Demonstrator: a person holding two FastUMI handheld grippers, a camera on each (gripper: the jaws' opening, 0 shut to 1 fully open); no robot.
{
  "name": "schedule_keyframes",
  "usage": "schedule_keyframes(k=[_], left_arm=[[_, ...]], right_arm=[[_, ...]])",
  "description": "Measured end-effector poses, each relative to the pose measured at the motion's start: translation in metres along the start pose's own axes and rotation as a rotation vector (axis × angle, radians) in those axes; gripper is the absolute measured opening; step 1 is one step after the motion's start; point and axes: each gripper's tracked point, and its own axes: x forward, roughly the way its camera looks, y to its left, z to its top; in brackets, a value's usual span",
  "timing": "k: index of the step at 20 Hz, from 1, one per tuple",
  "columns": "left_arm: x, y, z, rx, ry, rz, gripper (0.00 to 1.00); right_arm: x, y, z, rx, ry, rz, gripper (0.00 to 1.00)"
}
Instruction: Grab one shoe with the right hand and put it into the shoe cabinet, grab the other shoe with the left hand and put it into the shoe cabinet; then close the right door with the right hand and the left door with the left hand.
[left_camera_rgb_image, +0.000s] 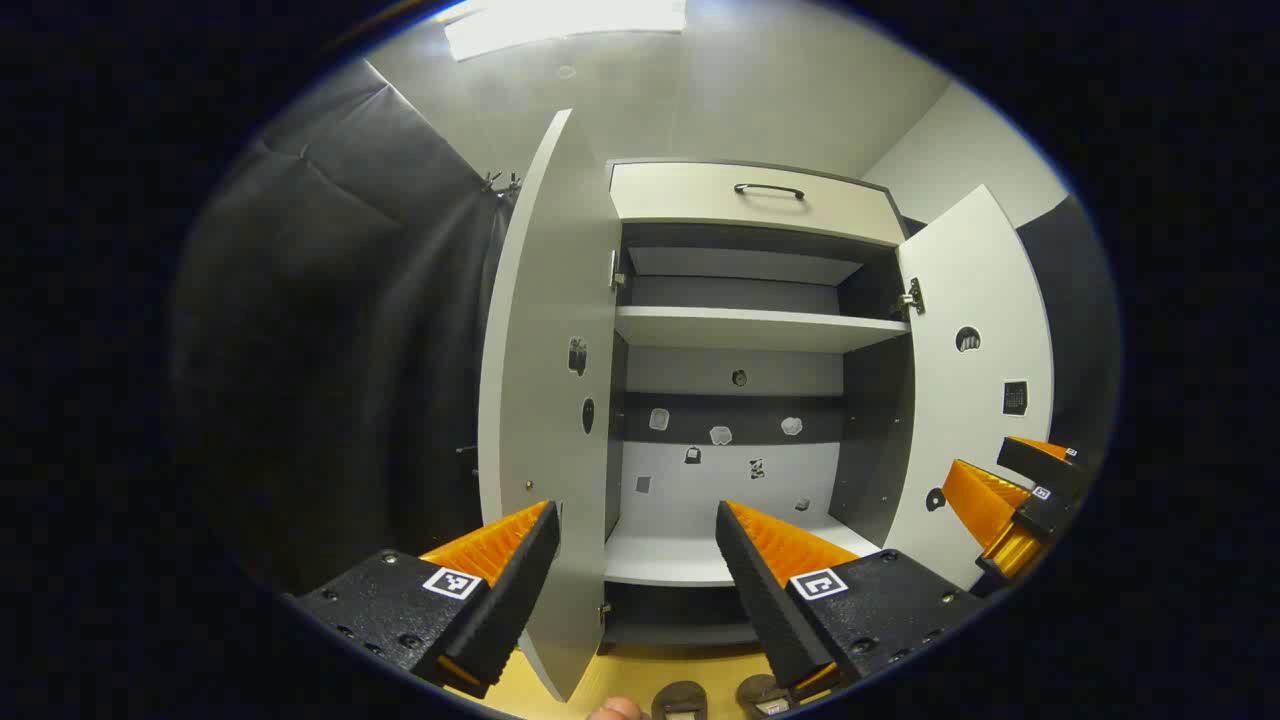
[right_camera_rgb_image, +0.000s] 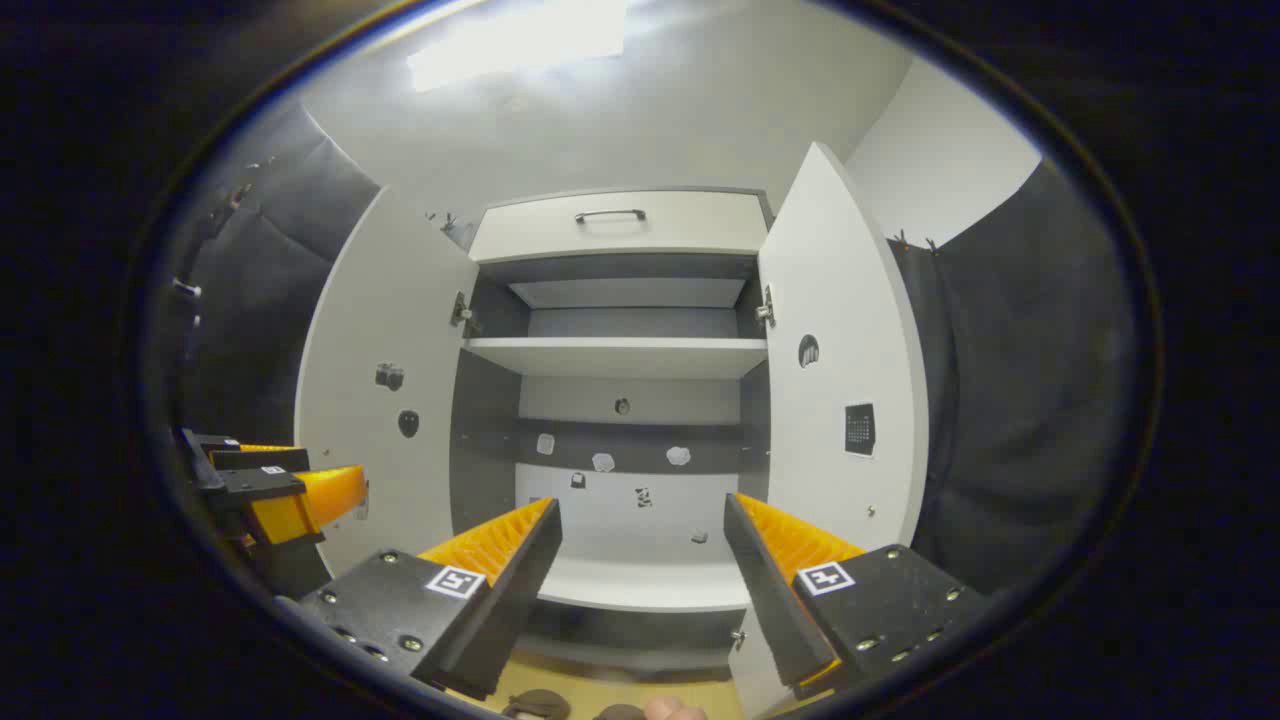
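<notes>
The shoe cabinet (left_camera_rgb_image: 740, 330) stands straight ahead with both doors swung wide: left door (left_camera_rgb_image: 545, 400), right door (left_camera_rgb_image: 975, 400). Two dark shoes (left_camera_rgb_image: 680, 700) (left_camera_rgb_image: 765, 695) lie on the yellowish floor at its foot, cut off by the view's lower edge. My left gripper (left_camera_rgb_image: 640, 545) is open in front of the bottom shelf (left_camera_rgb_image: 650, 560), holding nothing. In the right gripper view the cabinet (right_camera_rgb_image: 620, 355) is again in front, and the shoes (right_camera_rgb_image: 535, 705) sit low. My right gripper (right_camera_rgb_image: 640, 545) is open too. Each gripper shows beside the other: right gripper (left_camera_rgb_image: 1010, 480), left gripper (right_camera_rgb_image: 275, 475).
A drawer with a dark handle (left_camera_rgb_image: 768, 190) tops the cabinet. Small stickers dot the back panel (left_camera_rgb_image: 720, 435) and the doors' inner faces. Black cloth walls (left_camera_rgb_image: 330, 350) flank the cabinet on both sides. A bit of a person (left_camera_rgb_image: 615, 710) shows at the lower edge beside the shoes.
</notes>
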Motion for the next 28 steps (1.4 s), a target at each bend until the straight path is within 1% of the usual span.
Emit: schedule_keyframes(k=[7,11,13,16,23,28], left_arm=[[-0.001,-0.002,-0.005,-0.001,0.009,0.008,0.96],[0.000,0.002,-0.004,0.001,0.004,0.024,0.96],[0.000,0.003,-0.003,0.006,0.001,0.030,0.96],[0.000,0.005,-0.001,0.010,-0.001,0.037,0.96],[-0.004,0.014,0.006,0.043,-0.016,0.059,0.96],[-0.011,0.023,0.004,0.056,-0.004,0.082,0.96]], right_arm=[[0.000,0.001,-0.008,-0.008,0.015,0.019,0.98],[-0.002,0.004,-0.025,-0.010,0.045,0.036,0.98],[-0.004,0.006,-0.042,-0.003,0.066,0.047,0.98],[-0.015,0.012,-0.099,0.003,0.175,0.073,0.98],[-0.067,0.028,-0.261,0.000,0.531,0.167,0.99],[-0.109,0.044,-0.358,0.015,0.767,0.235,0.98]])
